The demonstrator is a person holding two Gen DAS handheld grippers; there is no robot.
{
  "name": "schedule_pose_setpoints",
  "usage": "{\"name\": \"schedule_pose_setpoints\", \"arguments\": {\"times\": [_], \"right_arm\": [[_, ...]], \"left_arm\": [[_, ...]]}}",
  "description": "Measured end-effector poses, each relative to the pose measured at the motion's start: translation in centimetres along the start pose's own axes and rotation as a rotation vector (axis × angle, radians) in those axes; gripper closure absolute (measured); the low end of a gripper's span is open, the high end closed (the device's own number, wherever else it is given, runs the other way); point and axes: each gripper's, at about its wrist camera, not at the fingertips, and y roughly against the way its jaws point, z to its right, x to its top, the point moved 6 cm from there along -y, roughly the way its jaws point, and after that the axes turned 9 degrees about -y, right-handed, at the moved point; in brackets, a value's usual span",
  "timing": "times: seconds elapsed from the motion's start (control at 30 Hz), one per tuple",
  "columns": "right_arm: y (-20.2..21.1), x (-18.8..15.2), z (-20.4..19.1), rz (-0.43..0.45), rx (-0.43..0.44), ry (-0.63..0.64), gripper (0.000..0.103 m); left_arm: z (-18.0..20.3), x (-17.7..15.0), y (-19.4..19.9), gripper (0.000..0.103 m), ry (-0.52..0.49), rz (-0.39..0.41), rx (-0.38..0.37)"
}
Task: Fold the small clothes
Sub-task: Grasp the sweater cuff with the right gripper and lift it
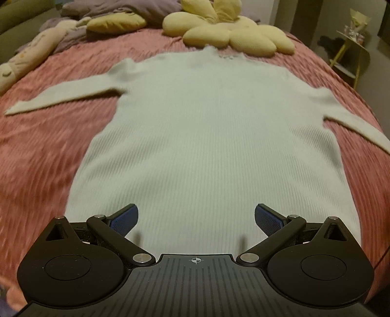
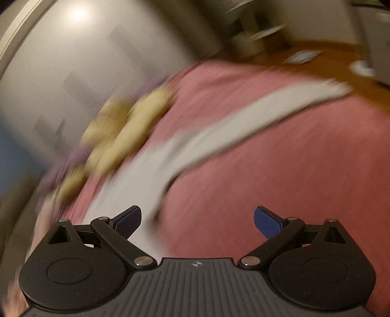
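Observation:
A pale ribbed long-sleeved sweater (image 1: 207, 136) lies flat on the pink bedspread (image 1: 41, 151), neck at the far end and both sleeves spread out sideways. My left gripper (image 1: 196, 217) hovers open over the sweater's hem, nothing between its blue pads. The right wrist view is badly blurred. There my right gripper (image 2: 197, 219) is open above the bedspread (image 2: 280, 190), beside the sweater's right sleeve (image 2: 219, 131), which runs diagonally up to the right. Its left fingertip overlaps the sleeve's near end in the picture; contact cannot be told.
A yellow flower-shaped cushion (image 1: 229, 34) sits just beyond the sweater's neck, blurred as the yellow cushion (image 2: 117, 136) in the right wrist view. A long pale plush (image 1: 29, 58) lies along the bed's left edge. Purple bedding (image 1: 117, 9) is at the head. A yellow stool (image 1: 351, 53) stands right of the bed.

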Motion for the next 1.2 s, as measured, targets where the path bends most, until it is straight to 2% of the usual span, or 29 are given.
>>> {"name": "schedule_pose_setpoints", "arguments": {"times": [0.1, 0.17, 0.23, 0.37, 0.5, 0.53, 0.57, 0.63, 0.7, 0.8, 0.9, 1.03, 1.2], "right_arm": [[-1.6, 5.3, 5.3, 0.121, -0.071, -0.137, 0.02], [-3.0, 7.7, 8.7, 0.14, -0.105, -0.242, 0.039], [-4.8, 9.1, 11.7, 0.129, -0.123, -0.36, 0.054], [-7.4, 9.8, 15.9, 0.109, -0.122, -0.532, 0.063], [-8.2, 10.6, 17.7, 0.145, -0.085, -0.611, 0.067], [-8.4, 10.6, 17.9, 0.152, -0.082, -0.619, 0.072], [-8.6, 10.8, 18.3, 0.157, -0.089, -0.608, 0.081], [-10.0, 11.8, 17.8, 0.151, -0.132, -0.56, 0.095], [-10.4, 12.2, 16.9, 0.15, -0.173, -0.496, 0.096], [-10.2, 12.7, 14.4, 0.172, -0.256, -0.336, 0.097], [-10.3, 13.1, 10.4, 0.209, -0.272, -0.162, 0.097], [-11.2, 11.2, 2.1, 0.232, -0.21, 0.124, 0.097], [-14.2, 3.3, -9.7, 0.17, -0.051, 0.518, 0.097]], "left_arm": [[0.4, 1.6, -1.9, 0.0, 0.01, 0.009, 0.008], [0.6, 2.5, -3.0, 0.0, 0.02, 0.016, 0.018], [0.7, 3.0, -4.2, 0.0, 0.03, 0.014, 0.029], [0.9, 3.0, -5.9, 0.0, 0.048, -0.03, 0.011], [0.8, 2.7, -6.4, 0.0, 0.05, -0.031, -0.008], [0.8, 2.6, -6.6, 0.0, 0.046, -0.038, -0.012], [0.8, 2.6, -6.7, 0.0, 0.041, -0.044, -0.014], [0.8, 2.6, -6.8, 0.0, 0.032, -0.052, -0.017], [0.8, 2.6, -6.9, 0.0, 0.023, -0.063, -0.024], [0.6, 2.8, -7.1, 0.0, 0.017, -0.086, -0.044], [0.2, 3.0, -6.9, 0.0, 0.021, -0.09, -0.064], [-1.1, 3.9, -6.0, 0.0, 0.063, -0.035, -0.089], [-3.6, 6.4, -5.2, 0.0, 0.126, 0.046, -0.138]]}}
